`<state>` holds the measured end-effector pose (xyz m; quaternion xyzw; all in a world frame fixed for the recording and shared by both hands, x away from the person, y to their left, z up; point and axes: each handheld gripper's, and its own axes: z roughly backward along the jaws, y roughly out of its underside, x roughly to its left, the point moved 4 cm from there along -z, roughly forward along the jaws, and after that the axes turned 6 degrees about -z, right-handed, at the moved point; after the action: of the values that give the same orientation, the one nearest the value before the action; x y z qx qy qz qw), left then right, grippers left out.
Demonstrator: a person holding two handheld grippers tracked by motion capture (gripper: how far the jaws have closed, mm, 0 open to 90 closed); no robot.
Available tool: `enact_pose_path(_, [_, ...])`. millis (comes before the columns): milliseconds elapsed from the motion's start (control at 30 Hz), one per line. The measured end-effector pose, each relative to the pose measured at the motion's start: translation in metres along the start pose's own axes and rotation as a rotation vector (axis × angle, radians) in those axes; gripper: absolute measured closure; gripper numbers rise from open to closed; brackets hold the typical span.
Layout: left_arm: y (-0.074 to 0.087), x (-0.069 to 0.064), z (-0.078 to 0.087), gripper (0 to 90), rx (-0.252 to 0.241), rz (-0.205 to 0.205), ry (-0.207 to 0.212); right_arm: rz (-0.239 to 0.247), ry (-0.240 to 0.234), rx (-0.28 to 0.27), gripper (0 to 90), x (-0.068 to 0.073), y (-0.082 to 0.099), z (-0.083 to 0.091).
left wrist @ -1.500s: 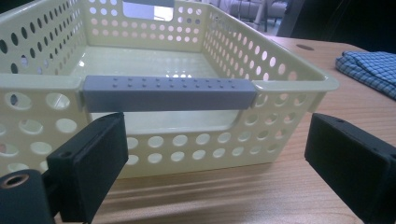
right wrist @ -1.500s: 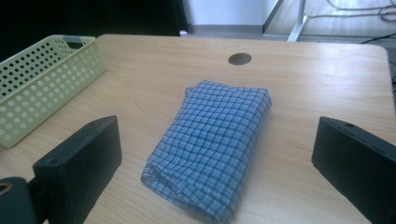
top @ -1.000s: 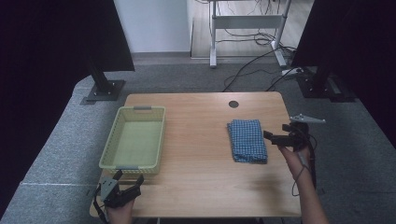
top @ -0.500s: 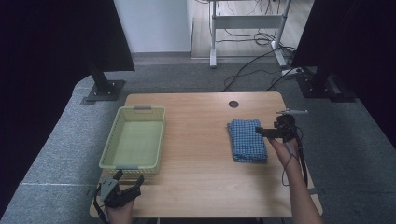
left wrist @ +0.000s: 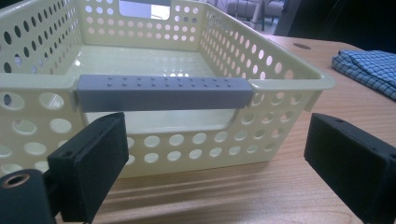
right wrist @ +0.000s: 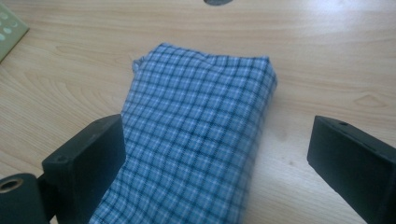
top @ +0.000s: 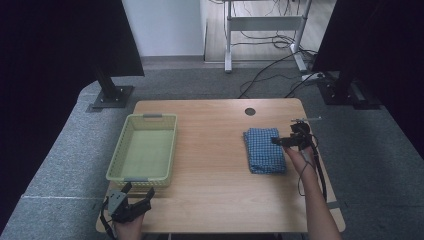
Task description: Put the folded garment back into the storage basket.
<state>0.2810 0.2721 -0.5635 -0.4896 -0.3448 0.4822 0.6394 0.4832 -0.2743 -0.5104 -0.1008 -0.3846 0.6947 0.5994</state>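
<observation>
A folded blue checked cloth [top: 263, 150] lies on the right half of the wooden table [top: 210, 155]; it also shows in the right gripper view [right wrist: 196, 140]. My right gripper [top: 279, 141] hovers over the cloth's right edge, open, its jaws standing wide either side of the cloth [right wrist: 219, 163] with nothing held. A pale green perforated basket [top: 145, 150] with grey handles sits on the left half, empty. My left gripper [top: 134, 197] rests at the table's front left, open, facing the basket's near grey handle [left wrist: 163, 92].
A round cable hole [top: 250, 111] lies near the table's far edge. Black monitor stands [top: 112, 95] flank the table on grey carpet, and cables run across the floor behind. A cable [top: 320, 172] trails from the right gripper along the forearm.
The right gripper has moved left and away from the person, from beside the cloth's right edge to above it. The left gripper has stayed in place.
</observation>
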Motion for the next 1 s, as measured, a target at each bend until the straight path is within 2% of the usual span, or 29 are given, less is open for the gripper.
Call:
enact_pose_path(100, [0.0, 0.0, 0.0, 6.4, 0.0, 0.001, -0.001, 0.003, 0.008, 0.01, 4.3, 0.0, 0.001, -0.005])
enact_pose_path(167, [0.0, 0.001, 0.0, 6.4, -0.002, 0.004, 0.0, 0.002, 0.009, 0.035, 4.4, 0.001, 0.002, -0.013])
enact_pose_path(333, [0.0, 0.0, 0.0, 6.4, 0.002, 0.002, 0.004, -0.015, 0.0, 0.044, 4.5, 0.0, 0.003, -0.023])
enact_pose_path(400, [0.0, 0.0, 0.0, 6.4, 0.003, 0.001, 0.005, -0.008, 0.018, 0.053, 4.6, 0.0, 0.004, -0.027])
enact_pose_path(467, [0.0, 0.0, 0.0, 6.4, 0.003, 0.0, 0.007, -0.006, 0.013, 0.063, 4.6, -0.001, 0.005, -0.029])
enact_pose_path(633, [0.0, 0.0, 0.0, 6.4, 0.004, 0.003, 0.009, -0.012, 0.024, 0.106, 5.5, -0.006, 0.01, -0.041])
enact_pose_path(1000, [0.0, 0.0, 0.0, 6.5, 0.007, 0.0, 0.012, -0.007, 0.039, 0.146, 6.8, -0.009, 0.016, -0.054])
